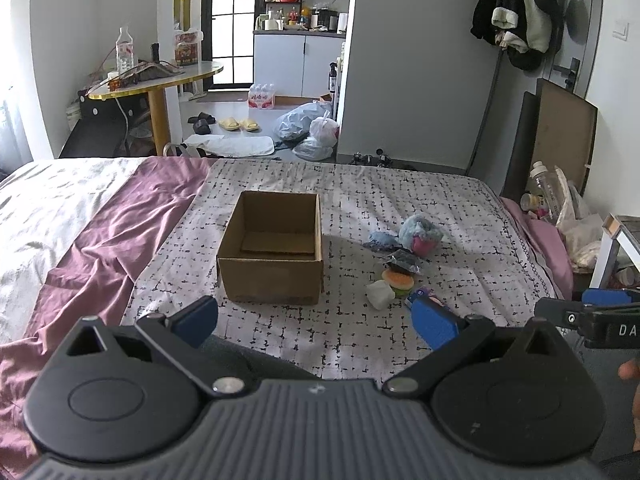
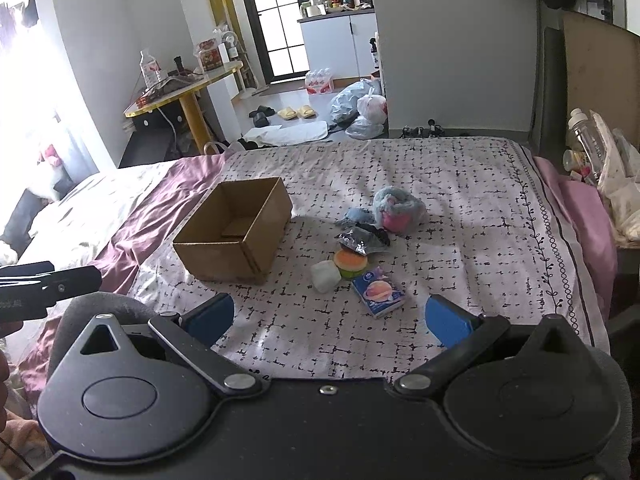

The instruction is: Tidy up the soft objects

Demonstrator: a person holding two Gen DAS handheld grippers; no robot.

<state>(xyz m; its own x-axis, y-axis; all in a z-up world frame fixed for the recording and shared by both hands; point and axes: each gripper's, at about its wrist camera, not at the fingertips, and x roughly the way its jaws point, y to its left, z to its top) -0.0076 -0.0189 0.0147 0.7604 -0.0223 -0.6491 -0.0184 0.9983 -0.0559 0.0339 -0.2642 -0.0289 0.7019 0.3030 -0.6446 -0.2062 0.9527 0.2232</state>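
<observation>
An empty open cardboard box sits on the patterned bedspread. Right of it lies a cluster of soft items: a blue and pink plush, a dark crinkly packet, an orange and green burger-like toy, a white squishy lump and a blue tissue pack. My left gripper is open, in front of the box with nothing in it. My right gripper is open too, just short of the tissue pack.
Purple and white bedding is bunched to the left of the box. A bedside shelf with bottles and bags stands to the right. Beyond the bed's far edge are a round table, slippers and plastic bags on the floor.
</observation>
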